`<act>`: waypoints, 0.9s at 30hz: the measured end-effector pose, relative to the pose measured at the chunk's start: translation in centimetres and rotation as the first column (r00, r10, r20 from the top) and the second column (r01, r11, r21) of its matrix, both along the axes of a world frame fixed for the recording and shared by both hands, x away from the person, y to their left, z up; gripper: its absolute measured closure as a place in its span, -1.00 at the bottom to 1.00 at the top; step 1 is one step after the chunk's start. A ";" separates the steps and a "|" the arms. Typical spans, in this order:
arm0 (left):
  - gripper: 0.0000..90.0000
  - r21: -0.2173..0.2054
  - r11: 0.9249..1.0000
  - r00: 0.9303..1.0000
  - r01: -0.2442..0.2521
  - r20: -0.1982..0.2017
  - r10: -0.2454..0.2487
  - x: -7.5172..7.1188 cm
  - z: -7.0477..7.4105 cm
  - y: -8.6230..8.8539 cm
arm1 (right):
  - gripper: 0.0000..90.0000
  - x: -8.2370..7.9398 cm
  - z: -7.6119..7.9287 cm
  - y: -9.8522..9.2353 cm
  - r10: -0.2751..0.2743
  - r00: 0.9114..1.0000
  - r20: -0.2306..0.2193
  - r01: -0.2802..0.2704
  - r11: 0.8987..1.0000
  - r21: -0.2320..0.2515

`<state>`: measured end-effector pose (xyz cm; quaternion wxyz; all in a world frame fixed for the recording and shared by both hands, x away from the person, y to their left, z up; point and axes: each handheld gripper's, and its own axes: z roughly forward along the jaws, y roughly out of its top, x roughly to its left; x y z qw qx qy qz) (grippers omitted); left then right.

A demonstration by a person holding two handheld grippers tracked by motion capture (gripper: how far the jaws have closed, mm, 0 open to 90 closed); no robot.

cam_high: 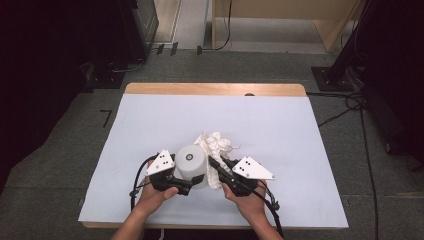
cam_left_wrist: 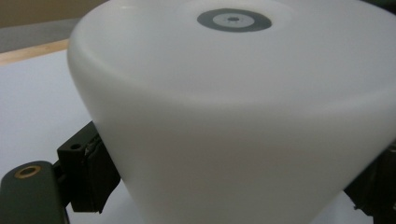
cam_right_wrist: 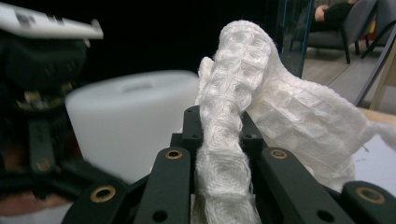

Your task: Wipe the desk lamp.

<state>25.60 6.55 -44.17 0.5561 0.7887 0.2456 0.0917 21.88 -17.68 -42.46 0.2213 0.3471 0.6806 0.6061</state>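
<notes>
A white upturned cup (cam_high: 191, 160) with a grey disc on its top stands near the front middle of the table. My left gripper (cam_high: 192, 173) grips its lower body from the left, one jaw on each side. In the left gripper view the cup (cam_left_wrist: 233, 116) sits between the black pads (cam_left_wrist: 91, 175). My right gripper (cam_high: 216, 164) is shut on a crumpled white cloth (cam_high: 217, 142) just right of the cup. In the right gripper view the cloth (cam_right_wrist: 280, 107) rises from the closed jaws of that gripper (cam_right_wrist: 219, 119), with the cup (cam_right_wrist: 130, 126) to their left.
A white sheet (cam_high: 150, 120) covers the wooden table, whose far edge (cam_high: 215, 89) shows bare. Black equipment stands on the floor at left (cam_high: 135, 25), and a stand with cables (cam_high: 345, 70) at right. A seated person (cam_right_wrist: 336, 11) is far behind.
</notes>
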 end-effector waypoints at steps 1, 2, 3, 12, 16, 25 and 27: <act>-0.80 0.005 1.000 1.000 0.006 0.002 -0.006 0.0 0.0 -0.1 | 0.76 -0.1 0.3 -0.1 -0.002 1.000 0.008 0.002 1.000 0.008; -0.80 0.001 1.000 1.000 0.009 0.000 -0.009 -0.1 0.0 -0.2 | 0.76 -0.2 0.5 -0.2 -0.002 1.000 0.016 0.002 1.000 0.013; -0.80 -0.001 1.000 1.000 0.008 0.002 -0.008 -0.1 0.0 -0.2 | 0.76 -0.2 0.7 -0.3 -0.005 1.000 0.023 0.005 1.000 0.013; -0.80 -0.038 0.999 1.000 -0.010 0.007 0.010 0.1 0.6 0.6 | 0.77 0.3 -1.3 0.3 -0.006 1.000 -0.028 0.006 1.000 -0.022; -0.80 -0.038 0.999 1.000 -0.012 0.014 0.013 0.2 0.5 0.8 | 0.76 0.7 -1.8 0.5 -0.007 0.999 -0.052 0.005 0.999 -0.040; -0.81 0.074 0.982 0.983 -0.171 0.073 0.166 1.3 -1.4 0.7 | 0.76 1.3 -1.4 -1.5 -0.069 0.997 -0.032 0.068 0.997 -0.026; -0.81 0.105 0.972 0.975 -0.209 0.097 0.199 1.5 -1.8 0.7 | 0.76 1.4 -1.4 -1.9 -0.082 0.996 -0.031 0.081 0.996 -0.022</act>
